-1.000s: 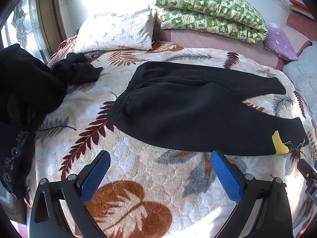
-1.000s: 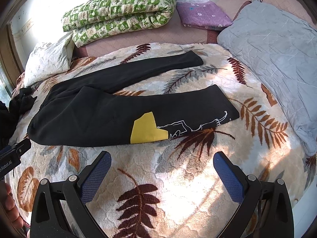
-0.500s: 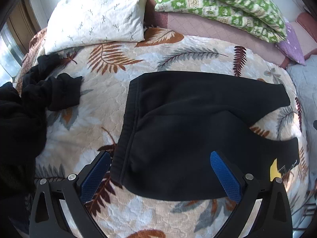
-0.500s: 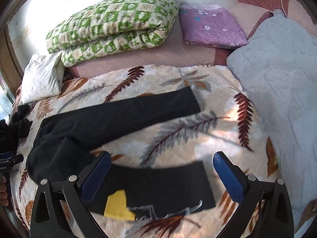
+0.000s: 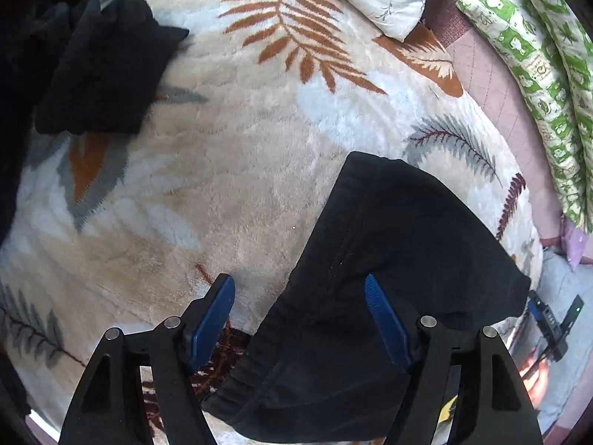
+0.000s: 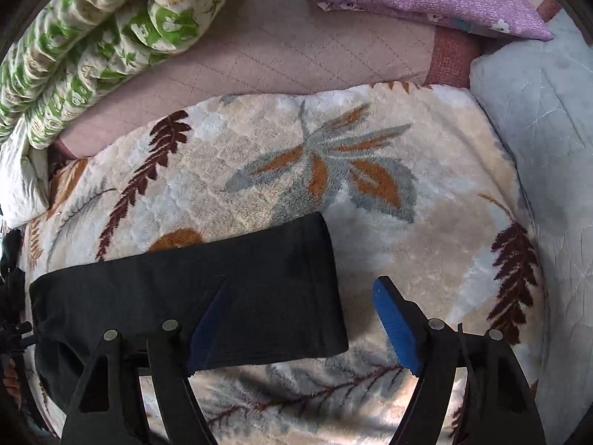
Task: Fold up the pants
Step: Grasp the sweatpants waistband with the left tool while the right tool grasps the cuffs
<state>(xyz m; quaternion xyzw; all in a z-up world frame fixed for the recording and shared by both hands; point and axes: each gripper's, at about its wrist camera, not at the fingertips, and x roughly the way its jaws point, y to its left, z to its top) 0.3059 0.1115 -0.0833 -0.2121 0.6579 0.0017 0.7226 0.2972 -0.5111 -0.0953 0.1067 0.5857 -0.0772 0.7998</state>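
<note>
Black fleece pants [image 5: 389, 259] lie flat on the leaf-print plush blanket [image 5: 229, 170]; the left gripper [image 5: 300, 319] hangs wide open astride the waistband edge, and the right gripper [image 6: 300, 322], also wide open, straddles the far leg's cuff [image 6: 311, 285]. Risk, as I judge it: closing too shallow at either edge grabs only the top layer, or pinches blanket pile too, so the fold drags crooked. Bare blanket left of the waistband and right of the cuff gives room; a black garment heap [image 5: 100, 74] lies far left, well apart.
</note>
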